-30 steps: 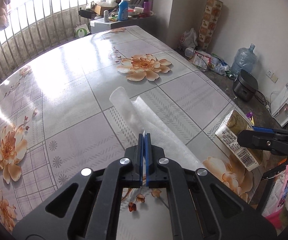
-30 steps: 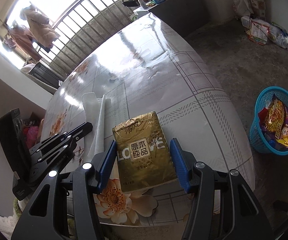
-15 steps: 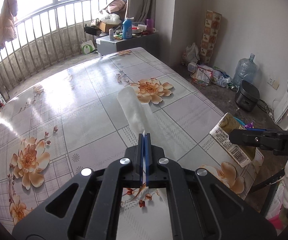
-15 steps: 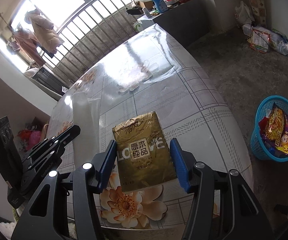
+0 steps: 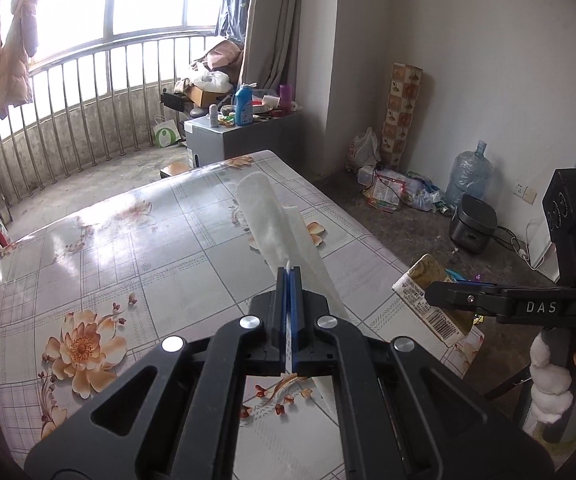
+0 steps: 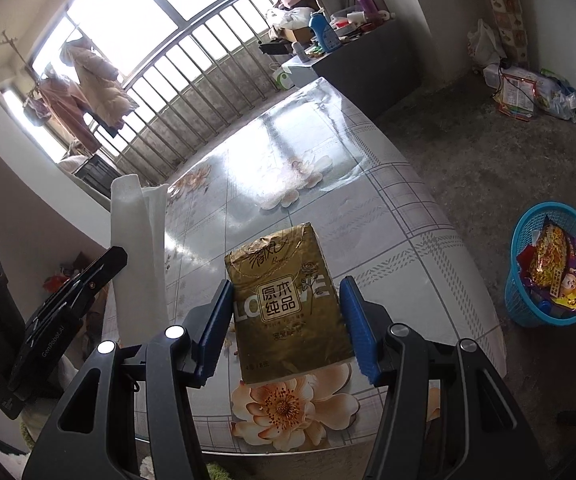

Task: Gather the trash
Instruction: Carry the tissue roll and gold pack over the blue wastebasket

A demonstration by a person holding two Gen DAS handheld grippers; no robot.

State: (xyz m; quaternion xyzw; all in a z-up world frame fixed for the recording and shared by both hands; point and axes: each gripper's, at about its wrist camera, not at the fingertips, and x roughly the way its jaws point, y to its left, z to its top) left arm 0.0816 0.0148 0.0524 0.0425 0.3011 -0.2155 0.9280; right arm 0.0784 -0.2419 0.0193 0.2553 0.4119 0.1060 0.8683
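Observation:
My left gripper (image 5: 290, 270) is shut on a white paper sheet (image 5: 271, 216) and holds it up above the flowered table (image 5: 127, 248). The sheet also shows in the right wrist view (image 6: 135, 248), standing upright beside the left gripper (image 6: 115, 254). My right gripper (image 6: 288, 300) is shut on a gold tissue pack (image 6: 288, 304) and holds it above the table's near edge. The pack and the right gripper (image 5: 428, 292) show at the right of the left wrist view. A blue trash basket (image 6: 528, 304) with snack wrappers stands on the floor to the right.
The table (image 6: 328, 184) has a glossy flowered cover. A grey cabinet (image 5: 223, 140) with bottles stands beyond it. A water jug (image 5: 468, 172), a black cooker (image 5: 474, 224) and bags lie on the floor at right. A balcony railing (image 5: 67, 112) runs behind.
Both grippers rose and tilted upward. The white sheet lifted off the table and now hangs upright in the left gripper. The gold pack stayed held in the right gripper.

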